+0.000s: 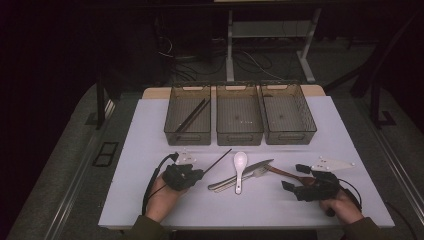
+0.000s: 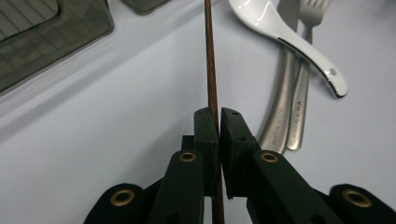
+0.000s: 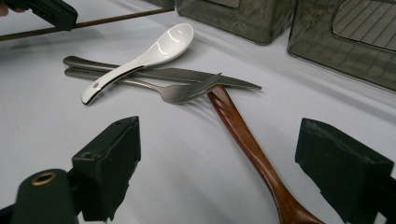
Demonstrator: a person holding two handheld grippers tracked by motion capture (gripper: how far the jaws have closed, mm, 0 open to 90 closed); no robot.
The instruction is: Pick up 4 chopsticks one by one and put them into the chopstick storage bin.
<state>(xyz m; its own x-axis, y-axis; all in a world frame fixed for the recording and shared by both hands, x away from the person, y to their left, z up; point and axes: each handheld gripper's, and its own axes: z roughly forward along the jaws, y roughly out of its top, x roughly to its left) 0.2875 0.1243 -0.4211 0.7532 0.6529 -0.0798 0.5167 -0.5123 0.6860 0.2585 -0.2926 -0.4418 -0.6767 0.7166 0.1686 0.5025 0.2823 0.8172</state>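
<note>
The dark chopstick [image 2: 209, 56] lies slanted on the white counter [image 1: 150, 145] left of the white spoon [image 1: 240, 165], clamped by the left gripper [image 2: 219, 122] (fingers closed on it), while the right gripper [image 3: 224, 163] stands open over the wooden spoon [image 3: 247, 144].

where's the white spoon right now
In the high view the white spoon lies mid-table, its handle across the knife and fork, right of the left gripper.
</note>
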